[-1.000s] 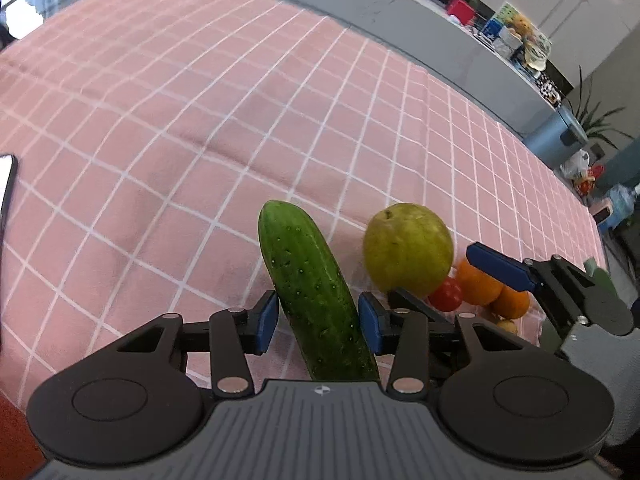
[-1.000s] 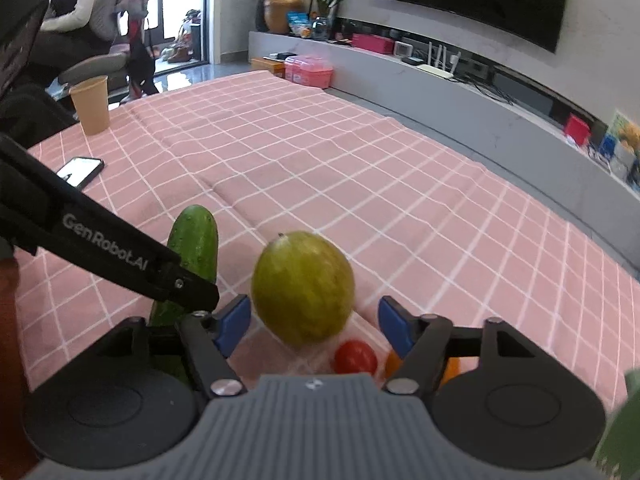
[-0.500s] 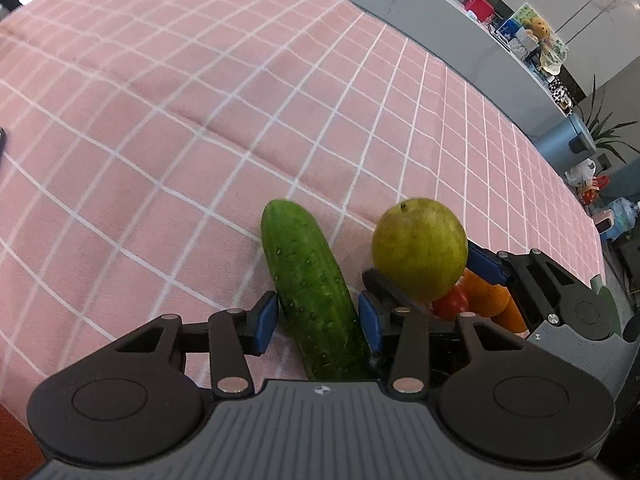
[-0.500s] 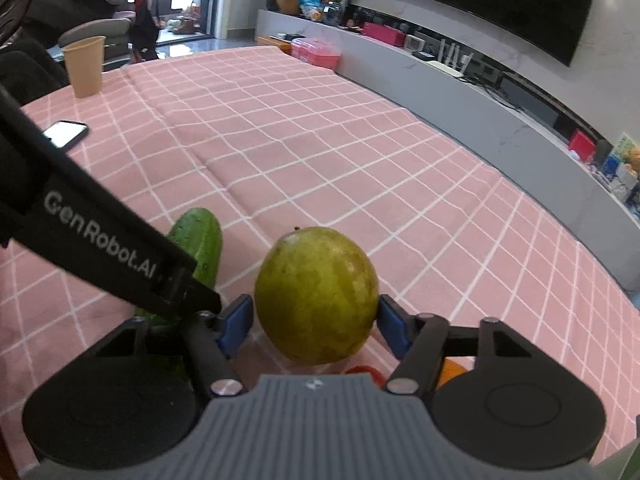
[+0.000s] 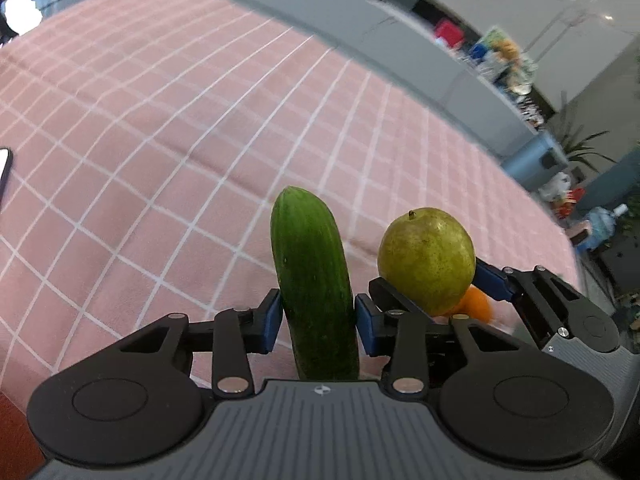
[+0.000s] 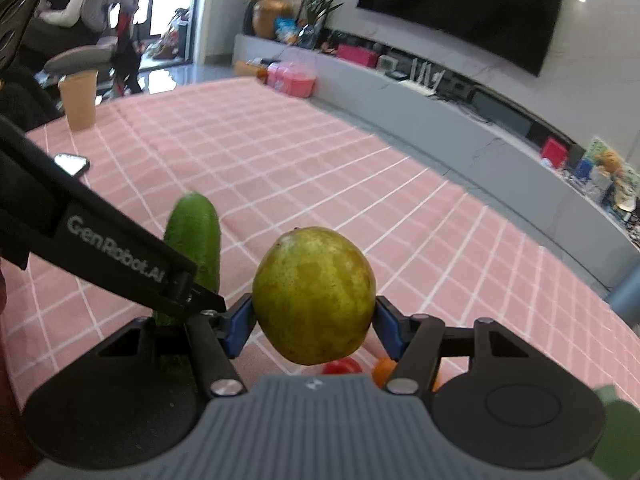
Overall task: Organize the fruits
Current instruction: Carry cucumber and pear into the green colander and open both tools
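My left gripper is shut on a green cucumber and holds it above the pink checked tablecloth. My right gripper is shut on a yellow-green pear and holds it up off the cloth. The pear and the right gripper's blue pads also show in the left wrist view, just right of the cucumber. The cucumber shows in the right wrist view, left of the pear. An orange lies below the pear. A red tomato and an orange peek under it.
A paper cup and a phone sit at the far left of the table. A pink box stands past the far edge. A grey bench runs behind the table. A green object shows at bottom right.
Both grippers have lifted: the cucumber and the pear have risen off the cloth. The right gripper closed on the pear. The tomato and oranges stayed below.
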Available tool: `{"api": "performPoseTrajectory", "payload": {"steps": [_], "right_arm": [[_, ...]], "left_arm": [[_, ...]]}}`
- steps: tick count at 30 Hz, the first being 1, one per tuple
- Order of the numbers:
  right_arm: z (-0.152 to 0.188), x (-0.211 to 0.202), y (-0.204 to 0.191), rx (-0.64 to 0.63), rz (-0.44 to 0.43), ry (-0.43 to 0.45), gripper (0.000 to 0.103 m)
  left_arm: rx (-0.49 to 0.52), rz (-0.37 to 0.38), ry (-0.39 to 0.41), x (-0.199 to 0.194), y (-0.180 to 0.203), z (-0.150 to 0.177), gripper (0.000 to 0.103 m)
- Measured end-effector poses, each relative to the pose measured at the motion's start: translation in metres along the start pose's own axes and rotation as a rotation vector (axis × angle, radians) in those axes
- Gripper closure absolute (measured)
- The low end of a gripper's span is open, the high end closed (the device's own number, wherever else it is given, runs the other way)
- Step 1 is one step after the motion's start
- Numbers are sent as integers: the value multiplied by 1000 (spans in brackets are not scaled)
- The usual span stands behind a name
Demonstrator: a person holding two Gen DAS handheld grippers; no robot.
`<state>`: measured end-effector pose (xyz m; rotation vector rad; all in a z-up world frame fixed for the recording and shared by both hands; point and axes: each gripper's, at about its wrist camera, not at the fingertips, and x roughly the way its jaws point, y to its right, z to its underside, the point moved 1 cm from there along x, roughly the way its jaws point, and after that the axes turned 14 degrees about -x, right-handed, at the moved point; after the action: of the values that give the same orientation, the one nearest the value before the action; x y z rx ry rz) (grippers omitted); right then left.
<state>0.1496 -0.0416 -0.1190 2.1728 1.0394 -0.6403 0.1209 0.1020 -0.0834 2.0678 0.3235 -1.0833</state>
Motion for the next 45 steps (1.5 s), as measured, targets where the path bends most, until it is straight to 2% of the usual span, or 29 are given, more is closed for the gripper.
{"api": "performPoseTrajectory", "payload": {"steps": [10,17,21,29,34,37,39,42,45], "right_arm": [[15,-92,12,90,93,77,43],[40,-149,30,161,174,87,43],[62,-177,47,212,222,72,43],[110,-212,86,280,305,5,43],[141,-209,112,362,274,-49,43],[154,-196,126,397,224,-96,43],[156,-180,129,389,194,-144,43],[161,-156,136,376,151,-212,43],[169,-136,146,369,125,-263,43]], "left_arm": [[172,79,137,-57,41,25,61],[304,161,191,-86,87,45,61],[398,225,189,-91,121,56,61],[561,337,123,-73,186,77,61],[618,358,39,-39,220,88,61],[665,338,-30,-16,235,95,61],[688,294,-75,1,241,99,61],[717,237,-130,23,240,105,61],[719,219,-195,42,237,109,61]]}}
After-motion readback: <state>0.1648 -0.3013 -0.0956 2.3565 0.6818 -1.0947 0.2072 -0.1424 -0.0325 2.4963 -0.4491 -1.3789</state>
